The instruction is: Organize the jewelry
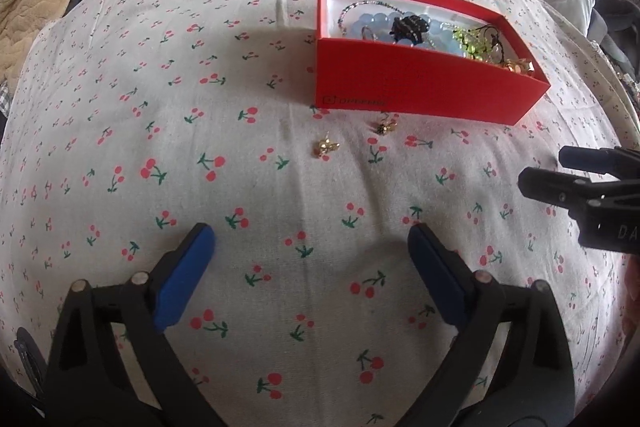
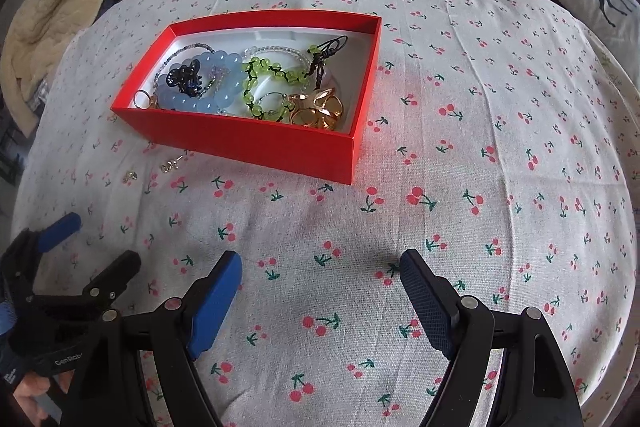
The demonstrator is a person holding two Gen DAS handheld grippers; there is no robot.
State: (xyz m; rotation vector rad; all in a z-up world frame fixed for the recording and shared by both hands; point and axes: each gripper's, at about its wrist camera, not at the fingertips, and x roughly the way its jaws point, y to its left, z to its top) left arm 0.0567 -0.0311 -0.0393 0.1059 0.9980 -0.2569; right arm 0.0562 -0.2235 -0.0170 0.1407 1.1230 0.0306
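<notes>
"GenRobo" on left tongs point(image 2: 68, 245) (cut off)

light: soft, even daylight | shadows: faint grey patches on the bedsheet point(image 1: 280, 187) | glare: red glow beside the box point(image 2: 280, 147) | focus: sharp centre | edges: strong fisheye bend, dark corners

Cherry-print white cotton bedsheet point(image 2: 460, 155): matt, woven, lightly creased. Red rectangular cardboard box point(image 2: 256, 143): smooth, matt. Two small gold metal earrings point(image 1: 326, 148): shiny. Pale blue bead bracelet point(image 2: 218, 67): glossy, translucent.
</notes>
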